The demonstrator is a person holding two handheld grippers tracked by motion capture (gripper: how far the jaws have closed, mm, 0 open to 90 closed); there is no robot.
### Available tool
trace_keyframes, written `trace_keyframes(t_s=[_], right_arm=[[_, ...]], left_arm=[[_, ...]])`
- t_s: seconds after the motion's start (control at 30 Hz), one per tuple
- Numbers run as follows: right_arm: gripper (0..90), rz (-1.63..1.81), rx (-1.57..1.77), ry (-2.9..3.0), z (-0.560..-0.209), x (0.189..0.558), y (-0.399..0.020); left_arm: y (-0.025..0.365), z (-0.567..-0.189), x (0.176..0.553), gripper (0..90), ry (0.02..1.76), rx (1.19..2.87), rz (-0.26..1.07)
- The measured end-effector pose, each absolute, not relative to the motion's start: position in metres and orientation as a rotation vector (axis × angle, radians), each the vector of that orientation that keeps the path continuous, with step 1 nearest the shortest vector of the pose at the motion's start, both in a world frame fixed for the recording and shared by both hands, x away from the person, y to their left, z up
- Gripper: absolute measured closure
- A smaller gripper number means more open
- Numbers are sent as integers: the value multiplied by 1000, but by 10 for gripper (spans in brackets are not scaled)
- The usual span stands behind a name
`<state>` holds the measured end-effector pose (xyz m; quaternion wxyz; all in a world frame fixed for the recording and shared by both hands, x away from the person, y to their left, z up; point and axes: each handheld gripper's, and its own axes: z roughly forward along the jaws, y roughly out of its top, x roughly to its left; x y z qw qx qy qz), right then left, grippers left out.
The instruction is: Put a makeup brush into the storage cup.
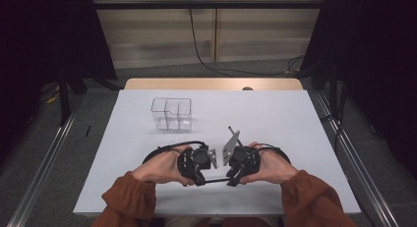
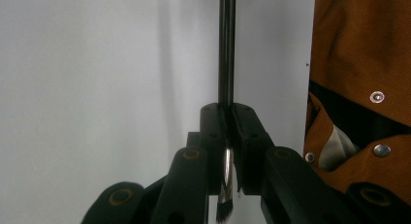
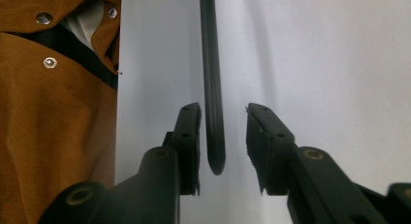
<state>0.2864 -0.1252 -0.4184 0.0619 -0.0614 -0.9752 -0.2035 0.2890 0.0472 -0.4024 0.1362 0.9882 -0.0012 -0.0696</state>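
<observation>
Our left tongs are clamped on a thin black brush by its metal ferrule, low over the white tabletop. Our right tongs stand apart around the handle's rounded end without touching it. A clear divided container stands beyond the brush, well apart; nothing lies between.

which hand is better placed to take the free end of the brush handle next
Right. The right gripper has open jaws either side of the brush handle tip; the left gripper is already clamped near the bristles.
</observation>
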Motion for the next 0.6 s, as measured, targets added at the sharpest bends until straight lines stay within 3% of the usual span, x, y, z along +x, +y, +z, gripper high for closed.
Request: trace_keyframes(t_s=[0.27,0.43,0.47,0.6], right_arm=[[829,-597,-168,-2939,-421,286,-123],[833,-603,-154,-2950,-422,286,-120],[833,-608,-148,-2952,-423,286,-120],[838,-613,-143,-2945,-422,286,-121]], left_arm=[[47,-404,290,840,0,2859,-188],[48,-405,292,840,-32,2875,-186],[48,-407,288,840,40,2842,-190],[49,-405,292,840,-27,2859,-189]])
